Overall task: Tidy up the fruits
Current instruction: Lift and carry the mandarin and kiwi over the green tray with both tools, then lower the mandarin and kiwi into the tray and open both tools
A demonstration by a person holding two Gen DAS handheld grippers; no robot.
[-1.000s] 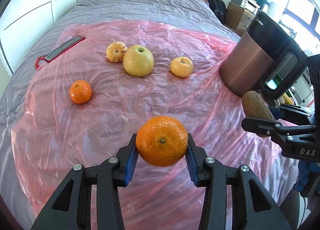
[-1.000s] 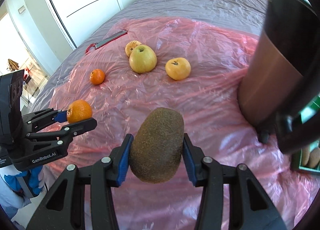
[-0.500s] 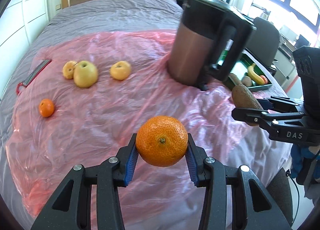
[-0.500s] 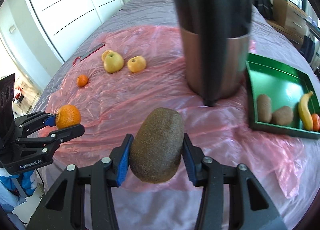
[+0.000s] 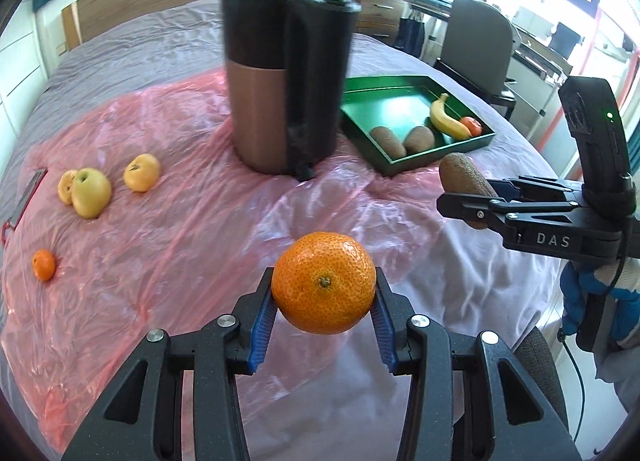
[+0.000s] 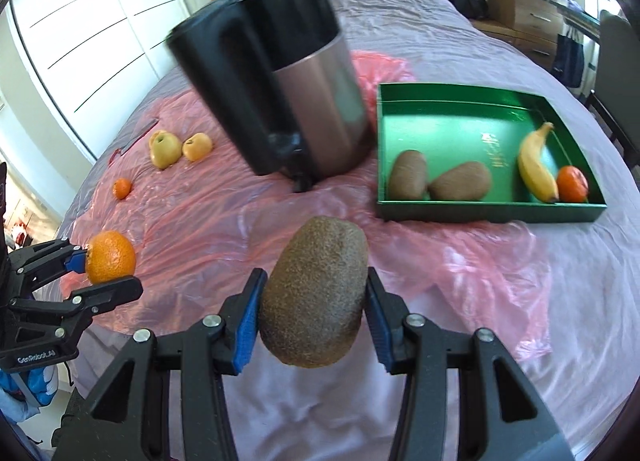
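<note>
Left wrist view: left gripper (image 5: pixel 324 299) clamps round orange mandarin (image 5: pixel 324 281), frame centre-bottom; open pink plastic sheet (image 5: pixel 180 229) left; green rectangular tray (image 5: pixel 416 159) rim upper right.

Right wrist view: right gripper (image 6: pixel 314 311) grips brown fuzzy kiwi (image 6: pixel 314 295), lower centre; tray near edge right, copper-black kettle (image 6: pixel 288 101) crowding its left side.

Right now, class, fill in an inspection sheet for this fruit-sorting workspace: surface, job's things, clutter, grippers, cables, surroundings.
Surface: bed with grey cover, wrinkled pink plastic sheet over it.
Job's things: green tray holding two kiwis, a banana and a small orange fruit; on the sheet, a mandarin, an apple and two yellow fruits.
Clutter: kettle beside the tray; flat dark item at the sheet's edge.
Grippers: left gripper shut on an orange; right gripper shut on a kiwi.
Cables: thin black cable below the right gripper.
Surroundings: headboard, wardrobe, chair, drawers, windows.
</note>
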